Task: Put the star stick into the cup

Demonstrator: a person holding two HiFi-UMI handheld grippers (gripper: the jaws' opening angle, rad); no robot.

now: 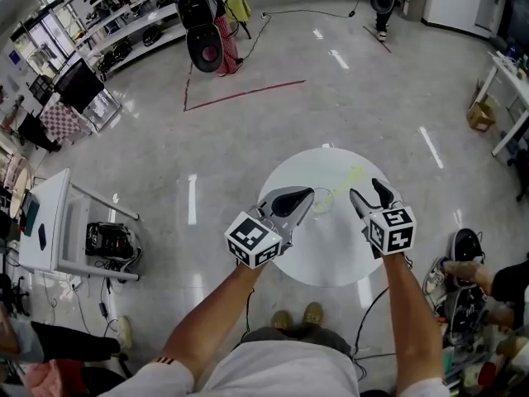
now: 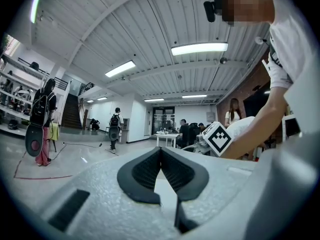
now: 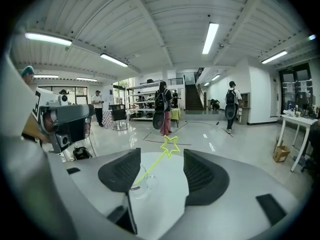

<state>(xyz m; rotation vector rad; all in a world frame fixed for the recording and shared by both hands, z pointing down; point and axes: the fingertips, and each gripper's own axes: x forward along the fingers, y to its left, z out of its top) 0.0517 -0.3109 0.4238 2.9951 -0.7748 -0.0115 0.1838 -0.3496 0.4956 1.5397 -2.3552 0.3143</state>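
Observation:
A clear cup stands on the round white table. The yellow-green star stick rests in it and leans away to the far right. In the right gripper view the stick rises out of the cup, with its star between and beyond the jaws. My right gripper is open just right of the cup, its pads clear of the stick. To the cup's left my left gripper is shut on nothing, pads meeting.
A white desk stands to the left with a black bag on the floor beside it. A seated person and gear are at the right. Red tape marks the floor beyond the table.

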